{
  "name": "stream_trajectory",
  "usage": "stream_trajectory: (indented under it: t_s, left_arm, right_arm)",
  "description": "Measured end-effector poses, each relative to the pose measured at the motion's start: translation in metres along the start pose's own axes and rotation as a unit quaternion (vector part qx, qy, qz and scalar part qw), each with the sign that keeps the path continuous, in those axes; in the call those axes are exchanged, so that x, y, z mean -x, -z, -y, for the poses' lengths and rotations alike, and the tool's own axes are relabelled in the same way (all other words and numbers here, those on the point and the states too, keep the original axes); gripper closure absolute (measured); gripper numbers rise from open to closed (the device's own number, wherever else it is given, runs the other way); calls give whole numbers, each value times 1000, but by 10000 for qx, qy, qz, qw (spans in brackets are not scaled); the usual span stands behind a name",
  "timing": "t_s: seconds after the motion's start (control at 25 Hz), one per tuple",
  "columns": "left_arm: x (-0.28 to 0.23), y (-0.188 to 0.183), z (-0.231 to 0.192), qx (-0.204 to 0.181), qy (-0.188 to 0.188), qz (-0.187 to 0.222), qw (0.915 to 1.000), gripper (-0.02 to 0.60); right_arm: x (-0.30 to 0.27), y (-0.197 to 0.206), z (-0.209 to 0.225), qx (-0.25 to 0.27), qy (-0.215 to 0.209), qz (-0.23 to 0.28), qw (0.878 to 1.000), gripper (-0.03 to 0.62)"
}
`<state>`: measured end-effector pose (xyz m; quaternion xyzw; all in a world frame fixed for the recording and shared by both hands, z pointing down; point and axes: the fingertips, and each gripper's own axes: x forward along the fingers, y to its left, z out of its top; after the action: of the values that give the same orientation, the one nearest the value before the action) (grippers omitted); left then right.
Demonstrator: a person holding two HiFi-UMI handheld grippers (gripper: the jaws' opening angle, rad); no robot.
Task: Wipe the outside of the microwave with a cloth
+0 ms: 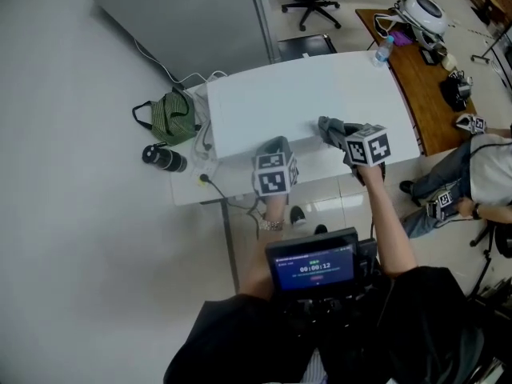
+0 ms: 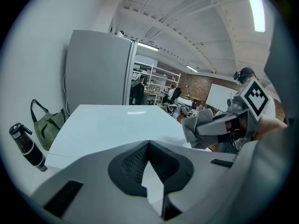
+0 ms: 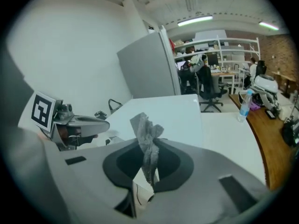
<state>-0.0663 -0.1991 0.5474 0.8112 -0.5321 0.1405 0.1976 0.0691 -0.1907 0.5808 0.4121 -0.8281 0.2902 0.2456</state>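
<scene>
The right gripper [image 1: 342,138] is clamped on the grey cloth [image 1: 328,126], whose bunched end pokes forward over the white top of the microwave [image 1: 304,94] at frame centre — ready for wiping, I judge. The left gripper [image 1: 276,146], jaws together and empty, hangs at the near edge. A green bag [image 1: 172,114] and a black bottle [image 1: 164,158] lie at left — a wooden desk [image 1: 416,78] stands upper right.
</scene>
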Motion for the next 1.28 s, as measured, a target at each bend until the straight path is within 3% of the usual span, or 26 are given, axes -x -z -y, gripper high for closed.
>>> stream_trajectory:
  t_s: [0.2,0.4,0.68,0.88,1.28]
  left_arm:
    - [27,10,22,-215,-393,-43,9990,584]
    - [54,22,47,-401,-700,34,9967,584]
    - [71,24,65,-562,-692,-41,9960,584]
    - [71,7,61,-547,-579,168,9967,584]
    - [84,-8,46,-593,-497,375,9963,584]
  right_arm:
    - [6,19,-57,615,-70,225,9978,545]
    - [18,47,-95,568,-373,461,9966,543]
    - [31,46,-120,594,-318,714,9952,542]
    - [31,31,-114,851,150,840,9927,542]
    - [30,13,-137,697,-40,975,9928,542]
